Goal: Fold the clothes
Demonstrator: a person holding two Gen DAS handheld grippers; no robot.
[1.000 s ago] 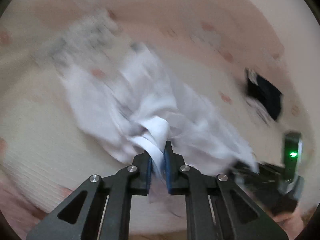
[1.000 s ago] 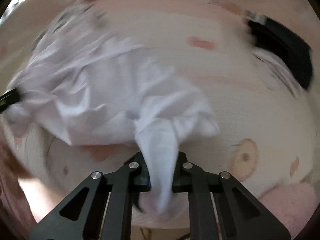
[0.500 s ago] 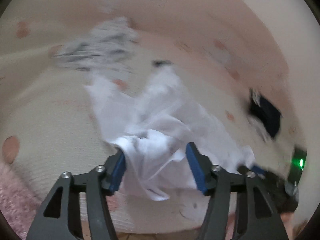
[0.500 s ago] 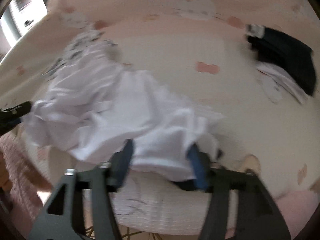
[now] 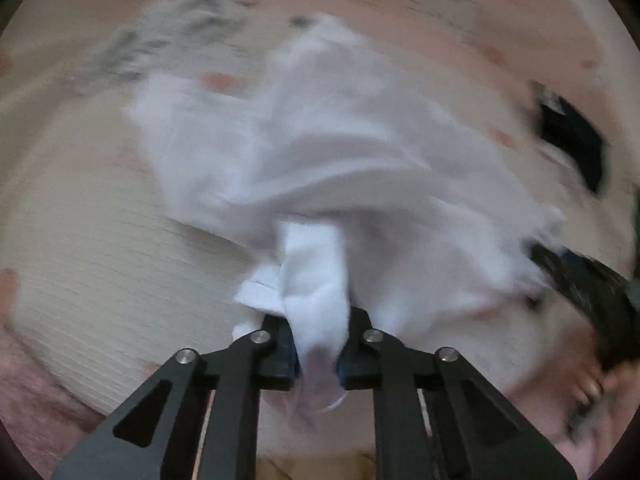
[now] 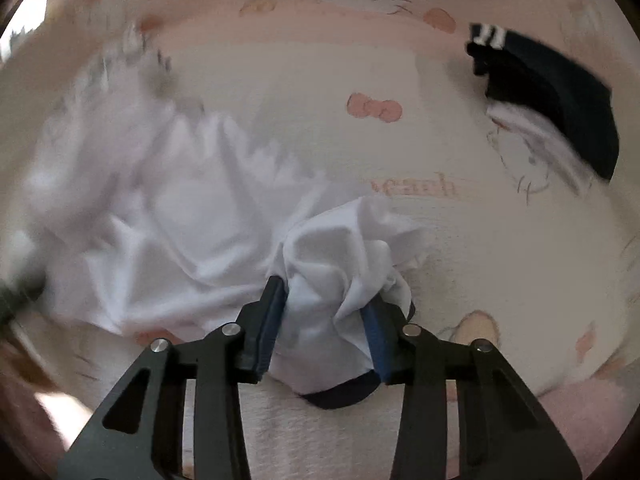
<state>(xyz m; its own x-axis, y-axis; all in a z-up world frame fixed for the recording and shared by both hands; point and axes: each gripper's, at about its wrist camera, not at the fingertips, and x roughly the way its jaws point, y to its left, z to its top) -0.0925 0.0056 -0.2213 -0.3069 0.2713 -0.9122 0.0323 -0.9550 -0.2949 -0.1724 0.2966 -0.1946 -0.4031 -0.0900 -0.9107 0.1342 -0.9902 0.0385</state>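
Both claws, left claw (image 5: pixel 318 354) and right claw (image 6: pixel 326 330), are closing on the white shirt (image 6: pixel 168 232); next, I think, spread it flat on the bed (image 6: pixel 500 240).

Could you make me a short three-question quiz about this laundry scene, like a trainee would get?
1. True or false: the white garment lies neatly folded.
2. What sits between the fingers of the left gripper? A) white cloth B) a sock C) nothing
3. Fill in: the dark folded garment lies on the ____, apart from the right gripper.

Key: 1 false; 2 A; 3 bedsheet.
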